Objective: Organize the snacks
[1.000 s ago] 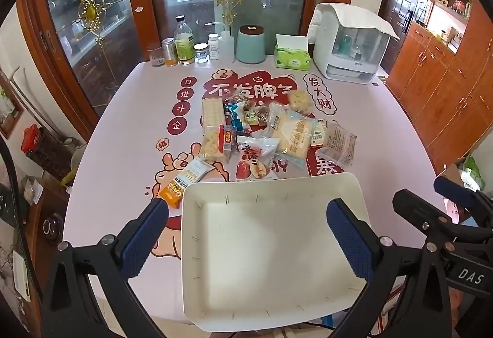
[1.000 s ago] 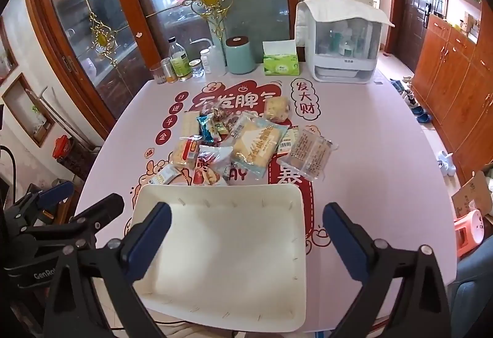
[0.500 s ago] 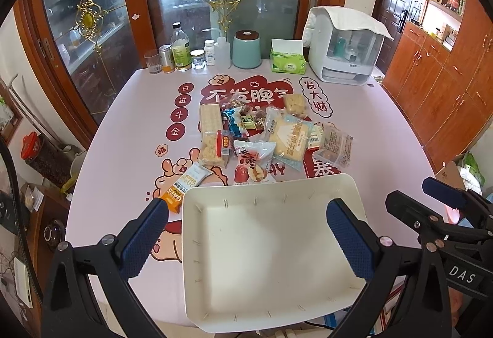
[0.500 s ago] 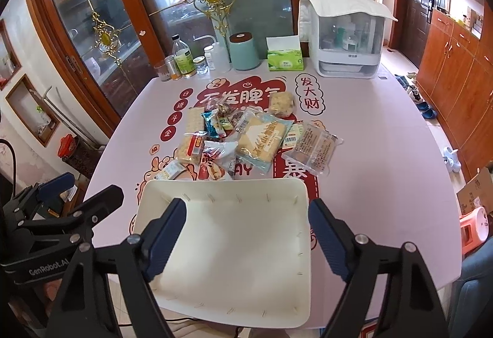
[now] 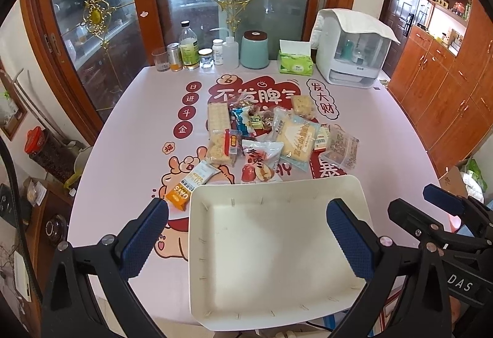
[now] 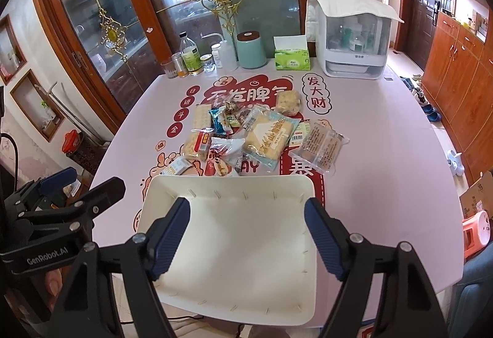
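A pile of wrapped snacks [image 5: 271,134] lies in the middle of the table, also in the right wrist view [image 6: 249,134]. An orange oat bar [image 5: 189,185] lies at its near left. An empty white tray [image 5: 277,242] sits at the table's near edge, also in the right wrist view [image 6: 234,242]. My left gripper [image 5: 246,233] is open and empty, held above the tray. My right gripper [image 6: 246,233] is open and empty above the tray, its jaws narrower than the left's. Each gripper shows at the edge of the other's view.
At the table's far edge stand bottles and jars [image 5: 191,51], a teal canister [image 5: 254,50], a green tissue box [image 5: 295,62] and a white covered appliance [image 5: 351,51]. Wooden cabinets [image 5: 446,85] are at right, glass doors behind. An orange stool [image 6: 476,230] stands at right.
Both grippers have pulled back and risen a little, so more of the table shows. The right gripper's jaws have closed partway. Nothing on the table moved.
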Demonstrator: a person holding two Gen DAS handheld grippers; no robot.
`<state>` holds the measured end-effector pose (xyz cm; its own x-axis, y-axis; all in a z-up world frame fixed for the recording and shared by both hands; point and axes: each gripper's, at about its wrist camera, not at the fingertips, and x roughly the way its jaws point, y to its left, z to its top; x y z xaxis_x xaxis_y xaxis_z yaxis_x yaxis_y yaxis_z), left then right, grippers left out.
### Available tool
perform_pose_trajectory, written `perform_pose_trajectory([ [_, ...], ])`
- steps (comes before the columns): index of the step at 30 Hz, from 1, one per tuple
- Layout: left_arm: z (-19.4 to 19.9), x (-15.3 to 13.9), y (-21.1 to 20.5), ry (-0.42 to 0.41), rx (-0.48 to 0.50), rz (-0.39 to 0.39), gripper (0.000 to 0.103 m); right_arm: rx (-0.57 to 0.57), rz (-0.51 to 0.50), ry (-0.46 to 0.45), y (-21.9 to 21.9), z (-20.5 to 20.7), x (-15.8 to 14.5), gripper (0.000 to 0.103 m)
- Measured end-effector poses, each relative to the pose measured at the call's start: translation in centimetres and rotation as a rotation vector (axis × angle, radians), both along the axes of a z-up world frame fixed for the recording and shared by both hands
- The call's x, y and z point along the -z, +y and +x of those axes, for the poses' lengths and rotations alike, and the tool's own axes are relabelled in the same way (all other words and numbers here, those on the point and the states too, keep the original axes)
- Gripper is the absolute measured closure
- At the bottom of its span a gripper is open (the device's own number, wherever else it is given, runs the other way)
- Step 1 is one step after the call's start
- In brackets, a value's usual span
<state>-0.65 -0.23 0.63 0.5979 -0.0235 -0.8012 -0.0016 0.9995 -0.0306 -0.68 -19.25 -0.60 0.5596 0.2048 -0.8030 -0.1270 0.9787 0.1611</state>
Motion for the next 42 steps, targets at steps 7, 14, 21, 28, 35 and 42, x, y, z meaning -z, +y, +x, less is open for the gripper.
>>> perform_pose_trajectory([
  [7, 0.7, 0.0, 1.1, 0.009, -0.005, -0.035, 0.001, -0.015, -0.034, -0.020, 0.7, 0.3, -0.3, 0.026],
  [14, 1.3, -1.3, 1.9, -0.064, -0.009, -0.005, 0.001, -0.029, -0.060, -0.053, 1.6, 1.4, -1.6, 0.026],
  [21, 2.5, -3.4, 2.8, -0.140, 0.002, 0.017, 0.001, -0.021, -0.072, -0.081, 2.2, 2.8, -3.1, 0.026],
  [28, 4.7, -4.0, 4.3, -0.107, 0.049, 0.046, 0.001, 0.004, -0.083, -0.094, 3.0, 4.7, -4.0, 0.026],
  [35, 8.4, -1.8, 7.8, -0.051, 0.055, -0.020, 0.001, 0.042, -0.095, -0.058, 4.5, 7.8, -2.7, 0.026],
  [42, 12.7, 3.4, 12.0, 0.001, 0.068, -0.012, 0.001, 0.040, -0.087, 0.028, 6.6, 11.8, 1.0, 0.025],
])
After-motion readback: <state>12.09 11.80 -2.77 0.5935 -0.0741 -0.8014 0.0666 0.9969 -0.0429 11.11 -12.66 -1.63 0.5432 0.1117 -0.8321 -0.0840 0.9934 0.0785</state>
